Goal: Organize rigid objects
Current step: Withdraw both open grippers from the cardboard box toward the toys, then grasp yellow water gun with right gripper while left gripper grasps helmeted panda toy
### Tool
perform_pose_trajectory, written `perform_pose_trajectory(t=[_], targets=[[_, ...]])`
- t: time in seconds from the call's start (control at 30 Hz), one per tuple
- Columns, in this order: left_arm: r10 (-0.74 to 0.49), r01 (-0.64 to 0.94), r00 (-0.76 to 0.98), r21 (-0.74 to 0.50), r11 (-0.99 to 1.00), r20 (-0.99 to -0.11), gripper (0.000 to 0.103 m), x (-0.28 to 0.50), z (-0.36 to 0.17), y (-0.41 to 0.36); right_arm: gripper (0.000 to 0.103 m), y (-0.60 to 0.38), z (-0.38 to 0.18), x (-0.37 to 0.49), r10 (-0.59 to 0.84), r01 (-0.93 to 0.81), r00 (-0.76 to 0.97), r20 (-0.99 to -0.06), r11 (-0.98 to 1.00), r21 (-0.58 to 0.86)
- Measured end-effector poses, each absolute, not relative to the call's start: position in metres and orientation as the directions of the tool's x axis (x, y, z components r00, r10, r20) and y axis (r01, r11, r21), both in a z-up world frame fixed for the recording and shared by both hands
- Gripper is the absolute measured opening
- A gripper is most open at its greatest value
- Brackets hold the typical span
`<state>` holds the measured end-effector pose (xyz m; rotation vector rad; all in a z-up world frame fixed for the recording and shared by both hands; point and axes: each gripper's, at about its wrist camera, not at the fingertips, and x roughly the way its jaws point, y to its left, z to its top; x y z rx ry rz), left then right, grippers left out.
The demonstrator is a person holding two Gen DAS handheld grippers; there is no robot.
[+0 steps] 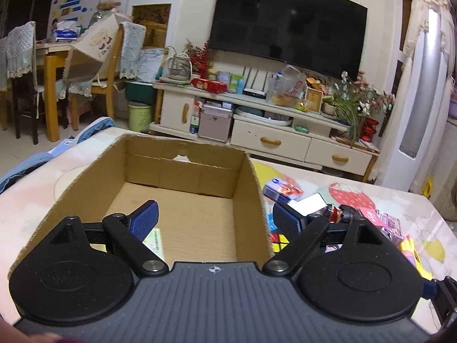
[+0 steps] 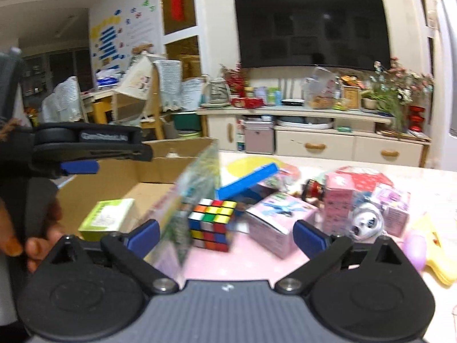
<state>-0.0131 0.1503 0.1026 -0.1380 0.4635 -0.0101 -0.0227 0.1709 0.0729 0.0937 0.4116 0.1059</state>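
Cardboard box (image 1: 182,200) sits open on the desk (image 2: 257,265), a green carton (image 2: 107,218) inside; left tool (image 1: 214,223) hovers spread above it. Right tool (image 2: 225,235) is spread too, facing a puzzle cube (image 2: 211,223), pink boxes (image 2: 280,223) and a blurred packet (image 2: 194,188) at the box wall.

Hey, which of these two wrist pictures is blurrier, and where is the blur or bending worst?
Right wrist view: blurrier, worst on the smeared patterned flat packet beside the multicoloured puzzle cube; background soft too. Left wrist view: sharp on the open brown cardboard box, but fisheye bends the black television's edges, with dark corners.
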Motion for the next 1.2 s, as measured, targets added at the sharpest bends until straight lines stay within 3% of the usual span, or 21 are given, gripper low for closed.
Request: perform_pose_trajectory(t=[1.0, 1.2], targets=[[-0.157, 0.152, 0.867, -0.048, 0.987, -0.473, 0.103, -0.016, 0.094, 0.147, 0.102, 0.055, 0.038, -0.026, -0.186, 0.248, 0.893, -0.409, 0.963, 0.103], [-0.185, 0.195, 0.857, -0.03, 0.98, -0.48, 0.103, -0.015, 0.09, 0.142, 0.102, 0.017, 0.029, -0.014, -0.271, 0.353, 0.848, -0.455, 0.93, 0.105]])
